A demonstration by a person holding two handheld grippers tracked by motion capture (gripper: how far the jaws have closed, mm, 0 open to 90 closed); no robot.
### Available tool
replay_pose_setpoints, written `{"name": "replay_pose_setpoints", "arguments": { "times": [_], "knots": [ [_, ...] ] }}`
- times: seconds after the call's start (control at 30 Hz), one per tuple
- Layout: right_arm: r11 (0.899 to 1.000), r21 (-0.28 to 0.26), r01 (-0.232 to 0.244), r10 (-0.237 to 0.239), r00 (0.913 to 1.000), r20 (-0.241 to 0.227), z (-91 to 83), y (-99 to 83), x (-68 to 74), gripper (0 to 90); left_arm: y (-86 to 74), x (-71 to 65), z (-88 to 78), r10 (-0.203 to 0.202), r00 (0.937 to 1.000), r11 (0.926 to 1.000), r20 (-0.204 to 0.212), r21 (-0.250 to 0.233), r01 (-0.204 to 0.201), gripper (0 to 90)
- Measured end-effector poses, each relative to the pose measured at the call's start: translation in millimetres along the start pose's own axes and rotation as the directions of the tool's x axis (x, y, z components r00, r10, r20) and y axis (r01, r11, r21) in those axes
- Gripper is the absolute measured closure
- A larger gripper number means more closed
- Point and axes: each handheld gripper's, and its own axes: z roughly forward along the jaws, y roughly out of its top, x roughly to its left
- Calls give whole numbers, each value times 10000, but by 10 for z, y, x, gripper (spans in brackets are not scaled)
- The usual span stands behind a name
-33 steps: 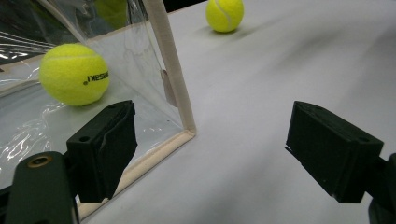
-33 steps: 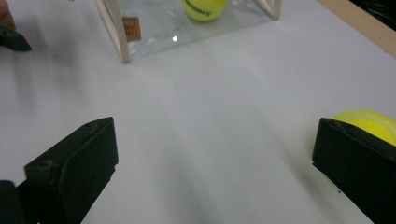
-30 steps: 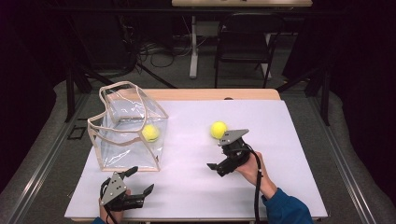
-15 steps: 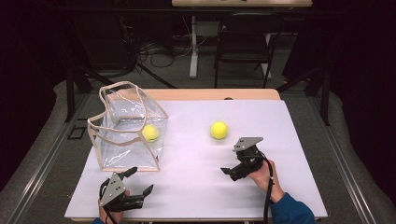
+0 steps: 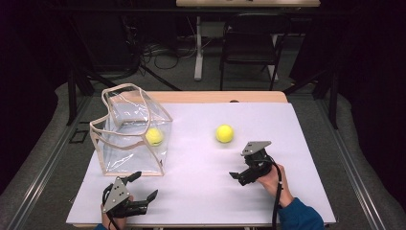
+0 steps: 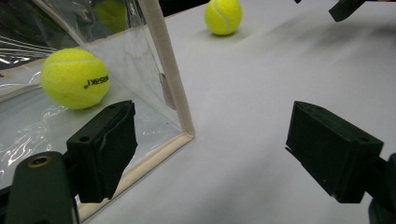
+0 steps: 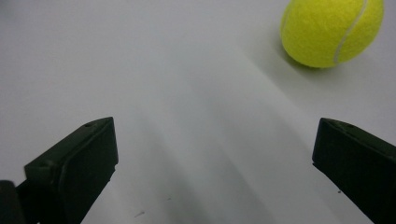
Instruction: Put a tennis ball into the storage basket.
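**Two balls, one bagged, one loose; both grippers empty**

The white surface [image 5: 201, 191] carries a clear plastic bag [image 5: 129, 132] with a beige trim, standing open at the left. One yellow tennis ball [image 5: 154, 136] sits inside it, low against the near right wall (printed lettering on it shows through the plastic in the left gripper view [image 6: 74, 78]).

A second tennis ball [image 5: 224, 133] lies loose on the surface, well right of the bag, nothing touching it.

The right gripper [image 5: 245, 173] is held in a hand [image 5: 270, 178] near the loose ball, on the person's side of it and slightly right. Its jaws stand wide apart with nothing between them; in the right gripper view the ball [image 7: 332, 30] sits ahead and off to the upper right, clear of both jaws.

The left gripper [image 5: 141, 194] rests low at the near left edge of the surface, just in front of the bag's near corner. Its jaws are also spread wide and empty; the bag's trimmed corner edge [image 6: 168, 74] rises between them in its own view.
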Motion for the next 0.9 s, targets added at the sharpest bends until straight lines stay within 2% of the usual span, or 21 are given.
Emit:
{"name": "replay_pose_setpoints", "arguments": {
  "times": [0.3,0.4,0.9],
  "knots": [
    [9998,77,-168,165,9995,284,-11,-36,-89,0,0,-1,12,-73,10000,9999,44,126,73,161],
    [9994,227,-245,239,9994,269,-17,-40,-120,0,-1,-3,11,-64,10000,9999,63,88,63,161],
    [9977,208,-653,644,9971,394,-102,13,-223,0,5,-13,13,-20,10000,10000,62,66,19,161]
  ]
}}
